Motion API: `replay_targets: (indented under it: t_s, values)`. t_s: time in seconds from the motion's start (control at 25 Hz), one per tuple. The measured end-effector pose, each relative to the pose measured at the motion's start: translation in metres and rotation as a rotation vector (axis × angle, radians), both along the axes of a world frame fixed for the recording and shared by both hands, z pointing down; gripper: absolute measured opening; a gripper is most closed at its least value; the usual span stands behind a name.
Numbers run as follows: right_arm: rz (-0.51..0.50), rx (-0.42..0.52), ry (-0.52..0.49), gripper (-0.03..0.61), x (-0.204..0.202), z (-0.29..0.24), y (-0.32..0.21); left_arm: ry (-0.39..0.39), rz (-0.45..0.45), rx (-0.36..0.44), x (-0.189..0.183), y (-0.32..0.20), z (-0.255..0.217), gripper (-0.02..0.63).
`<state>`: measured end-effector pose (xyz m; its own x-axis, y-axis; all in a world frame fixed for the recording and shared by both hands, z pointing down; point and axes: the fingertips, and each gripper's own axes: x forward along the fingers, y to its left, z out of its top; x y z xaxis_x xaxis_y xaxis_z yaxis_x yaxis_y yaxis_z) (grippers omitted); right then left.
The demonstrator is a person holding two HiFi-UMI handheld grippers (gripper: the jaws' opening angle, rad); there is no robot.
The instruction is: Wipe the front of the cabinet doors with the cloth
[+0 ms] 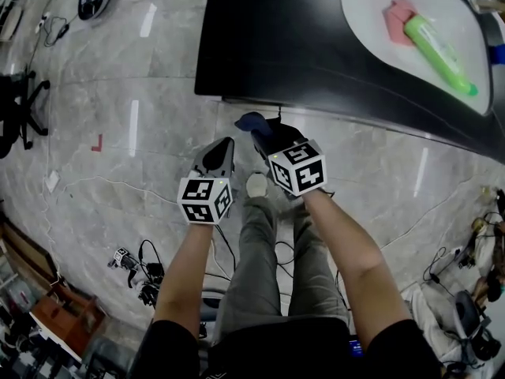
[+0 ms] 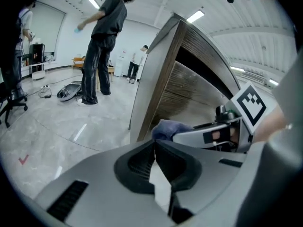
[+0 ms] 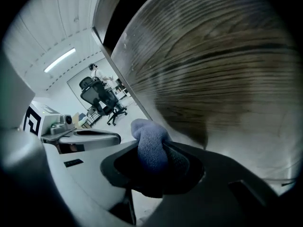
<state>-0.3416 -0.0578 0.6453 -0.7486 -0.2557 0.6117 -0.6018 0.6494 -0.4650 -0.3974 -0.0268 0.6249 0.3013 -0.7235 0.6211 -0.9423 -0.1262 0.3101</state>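
The cabinet (image 1: 316,46) has a black top, and its wood-grain door front (image 3: 213,79) fills the right gripper view. My right gripper (image 1: 256,129) is shut on a blue cloth (image 3: 150,145), which bulges out between the jaws right by the door. I cannot tell whether the cloth touches the wood. The cloth (image 2: 168,128) and the right gripper (image 2: 208,134) also show in the left gripper view, low by the cabinet's corner (image 2: 156,93). My left gripper (image 1: 225,144) hangs just left of the right one, shut with nothing in it (image 2: 155,140).
A green bottle (image 1: 439,54) and a pink cloth (image 1: 401,18) lie on the white counter (image 1: 371,6) on top. A person (image 2: 102,41) stands across the room. An office chair (image 1: 20,109) is at the left, and cables (image 1: 142,271) trail over the grey floor.
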Motion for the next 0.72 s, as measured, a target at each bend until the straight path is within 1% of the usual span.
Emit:
replay_targets:
  t_s: [0.08, 0.2, 0.32, 0.52, 0.72]
  values:
    - [-0.005, 0.008, 0.013, 0.120, -0.002, 0.002, -0.006, -0.015, -0.013, 0.005, -0.005, -0.002, -0.001, 0.011]
    - [-0.004, 0.020, 0.031, 0.120, -0.001, 0.004, -0.015, -0.014, -0.027, 0.006, -0.010, -0.003, 0.000, 0.011]
    - [-0.002, 0.032, 0.041, 0.120, 0.009, 0.005, -0.019, -0.007, -0.016, -0.001, -0.006, -0.002, 0.003, 0.011]
    - [0.032, 0.041, 0.065, 0.120, 0.041, 0.010, -0.021, -0.007, 0.022, -0.007, 0.013, -0.004, 0.005, 0.011]
    - [0.081, 0.052, 0.078, 0.120, 0.083, 0.010, -0.024, 0.003, 0.065, 0.000, 0.047, -0.014, 0.002, 0.011]
